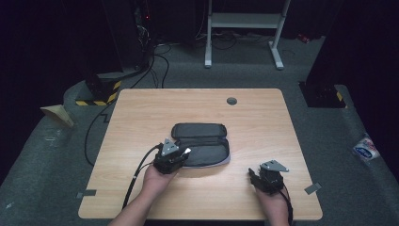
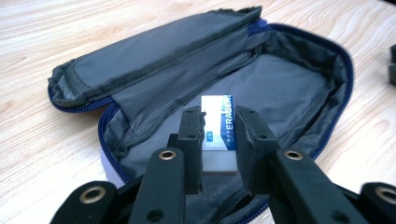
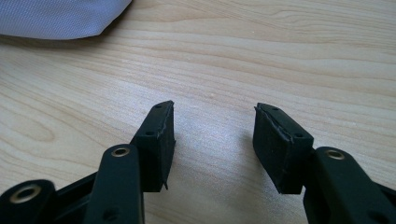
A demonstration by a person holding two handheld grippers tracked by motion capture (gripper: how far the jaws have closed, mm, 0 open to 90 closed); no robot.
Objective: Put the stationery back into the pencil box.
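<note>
Over the open case: left gripper (image 2: 218, 135) is clamping a small white rectangular eraser with a blue printed sleeve (image 2: 218, 133) between its two black pads, hanging just above the grey lining of the dark fabric zip-around pencil case (image 2: 289, 79).
Case: lying flat and unzipped around the middle of the light wooden table (image 1: 197, 197), lid flap folded back toward the top of the frame.
Done so far: I'm guessing the pickup is sorted, since the eraser is sitting snug in the jaws and is already over the pouch.
Left to do: lowering it in, letting go, and probably zipping up afterwards.
Right gripper (image 3: 214, 140): idling at the lower right of the high view, jaws standing apart with nothing between them, just bare wood underneath.
High view extras: showing both hands and the whole case at once, but the eraser is only a pale speck there.
Left gripper view extras: giving the eraser's lettering and the blue zip edge.
Right gripper view extras: catching a pale grey corner of the case at upper left.
</note>
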